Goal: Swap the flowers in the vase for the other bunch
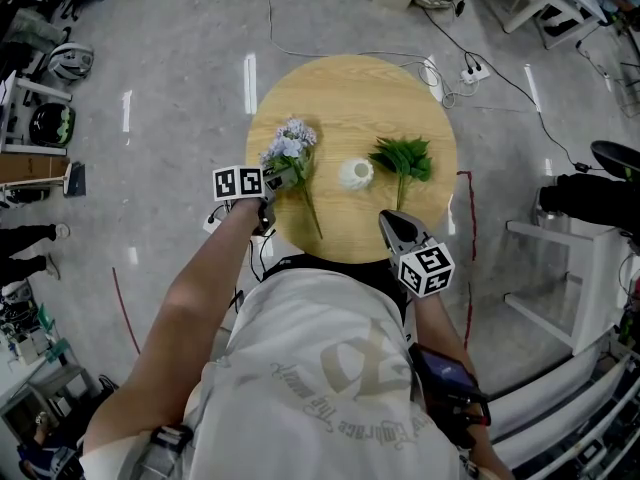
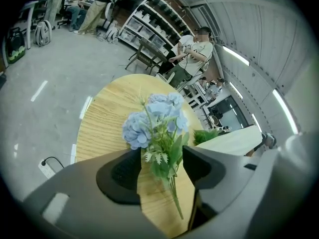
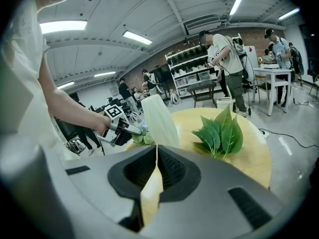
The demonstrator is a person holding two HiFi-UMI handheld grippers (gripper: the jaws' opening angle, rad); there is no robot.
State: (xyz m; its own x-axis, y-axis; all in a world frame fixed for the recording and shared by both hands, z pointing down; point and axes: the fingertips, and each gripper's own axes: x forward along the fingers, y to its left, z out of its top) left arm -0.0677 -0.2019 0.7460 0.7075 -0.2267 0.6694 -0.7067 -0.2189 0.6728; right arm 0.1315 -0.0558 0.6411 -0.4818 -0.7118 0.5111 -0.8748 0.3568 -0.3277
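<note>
Setting: an open workshop or lab hall. Around the round wooden table [image 1: 350,98] lies a polished concrete floor [image 1: 170,168]. A power strip [image 1: 470,71] with trailing cables sits just beside the table, stocked shelving racks [image 3: 192,68] stand beyond it, and strip lights [image 3: 137,37] run overhead.

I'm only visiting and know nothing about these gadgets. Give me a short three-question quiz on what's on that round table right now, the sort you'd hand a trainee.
1. True or false: the white vase has flowers standing in it.
2. What sits between the open jaws of the left gripper? A. the blue flowers B. the vase C. nothing
3. Fill in: the jaws of the right gripper are ____.

Key: 1. False, the vase is empty. 2. A. 3. shut, with nothing held.
</note>
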